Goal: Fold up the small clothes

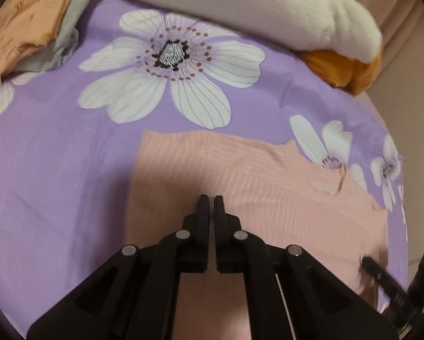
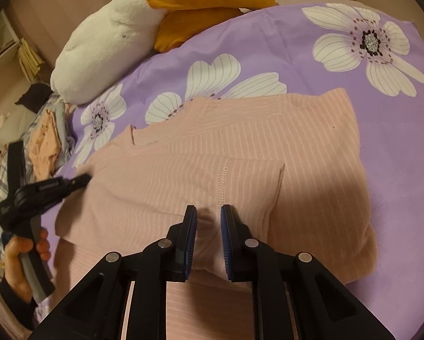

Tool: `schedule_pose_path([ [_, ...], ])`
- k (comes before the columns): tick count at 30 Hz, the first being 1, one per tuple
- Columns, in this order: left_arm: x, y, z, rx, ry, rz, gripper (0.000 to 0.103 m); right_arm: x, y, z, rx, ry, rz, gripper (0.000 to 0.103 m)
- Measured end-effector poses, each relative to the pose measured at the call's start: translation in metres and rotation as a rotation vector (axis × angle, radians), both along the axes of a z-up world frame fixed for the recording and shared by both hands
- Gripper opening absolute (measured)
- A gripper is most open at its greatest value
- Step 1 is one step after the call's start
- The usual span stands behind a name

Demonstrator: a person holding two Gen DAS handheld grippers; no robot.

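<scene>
Your left claw (image 1: 211,198) sits at the bottom centre of its view, jaws nearly together with nothing between them, hovering over the pink striped shirt (image 1: 240,187). Your right claw (image 2: 208,211) has its jaws partly apart around a raised fold of that shirt (image 2: 212,153), though you cannot tell whether they pinch it. The shirt lies spread on the purple flowered sheet (image 2: 396,155), filling the middle of both views. A white and orange plush toy (image 2: 107,42) rests at the upper left of the right view, and a heap of other clothes (image 2: 47,141) lies at its left edge.
</scene>
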State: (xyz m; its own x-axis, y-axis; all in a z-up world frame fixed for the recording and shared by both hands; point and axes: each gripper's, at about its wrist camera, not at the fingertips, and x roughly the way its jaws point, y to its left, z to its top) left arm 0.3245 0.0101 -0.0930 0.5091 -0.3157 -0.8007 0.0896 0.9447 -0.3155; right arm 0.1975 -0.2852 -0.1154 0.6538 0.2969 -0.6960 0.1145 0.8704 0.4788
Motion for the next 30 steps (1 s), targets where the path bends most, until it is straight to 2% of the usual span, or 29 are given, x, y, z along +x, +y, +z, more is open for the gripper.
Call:
schedule_pose_path([
  [2,-0.014,0.004,0.010,-0.011,-0.026,-0.053,0.012,-0.003,-0.001,0.007,-0.006,-0.006,-0.004,0.015],
  [4,-0.030,0.003,0.015,-0.032,-0.052,-0.110,0.024,-0.009,-0.001,0.015,-0.008,-0.036,-0.005,0.015],
  [5,-0.039,0.004,0.016,-0.025,-0.066,-0.126,0.033,-0.012,-0.001,0.020,-0.002,-0.054,0.001,0.015],
  [6,-0.046,0.001,0.013,-0.007,-0.067,-0.134,0.036,-0.014,0.000,0.021,-0.005,-0.052,0.004,0.015],
  [10,-0.061,0.009,-0.013,0.032,-0.027,-0.133,0.034,-0.016,0.002,0.003,-0.063,0.040,-0.002,0.015],
  [12,-0.068,0.010,-0.014,0.056,-0.058,-0.154,0.033,-0.022,-0.001,-0.001,-0.046,0.026,-0.001,0.015],
  [15,-0.079,0.014,-0.007,0.072,-0.051,-0.147,0.034,-0.028,-0.006,0.001,-0.033,0.034,-0.015,0.015],
  [16,-0.084,0.018,-0.003,0.056,-0.047,-0.141,0.035,-0.032,-0.008,0.004,-0.026,0.043,-0.023,0.015],
  [17,-0.092,0.024,0.002,0.028,-0.042,-0.134,0.041,-0.037,-0.008,0.008,-0.026,0.044,-0.027,0.015],
  [18,-0.102,0.033,0.008,0.003,-0.043,-0.126,0.053,-0.045,-0.009,0.013,-0.023,0.038,-0.027,0.017],
  [19,-0.111,0.041,0.012,-0.007,-0.048,-0.113,0.060,-0.056,-0.011,0.017,-0.011,0.027,-0.023,0.020],
  [20,-0.121,0.049,0.015,-0.017,-0.054,-0.098,0.070,-0.066,-0.012,0.021,0.003,0.019,-0.019,0.029],
  [21,-0.132,0.059,0.019,-0.038,-0.059,-0.081,0.072,-0.074,-0.013,0.022,0.010,0.016,-0.019,0.039],
  [22,-0.142,0.067,0.021,-0.057,-0.055,-0.069,0.072,-0.086,-0.015,0.024,0.022,0.010,-0.020,0.041],
  [26,-0.185,0.099,0.022,-0.155,-0.001,-0.043,0.072,-0.133,-0.027,0.022,0.077,0.014,-0.046,0.043],
  [30,-0.222,0.112,0.010,-0.261,0.078,-0.051,0.072,-0.171,-0.041,0.010,0.144,0.044,-0.089,0.043],
])
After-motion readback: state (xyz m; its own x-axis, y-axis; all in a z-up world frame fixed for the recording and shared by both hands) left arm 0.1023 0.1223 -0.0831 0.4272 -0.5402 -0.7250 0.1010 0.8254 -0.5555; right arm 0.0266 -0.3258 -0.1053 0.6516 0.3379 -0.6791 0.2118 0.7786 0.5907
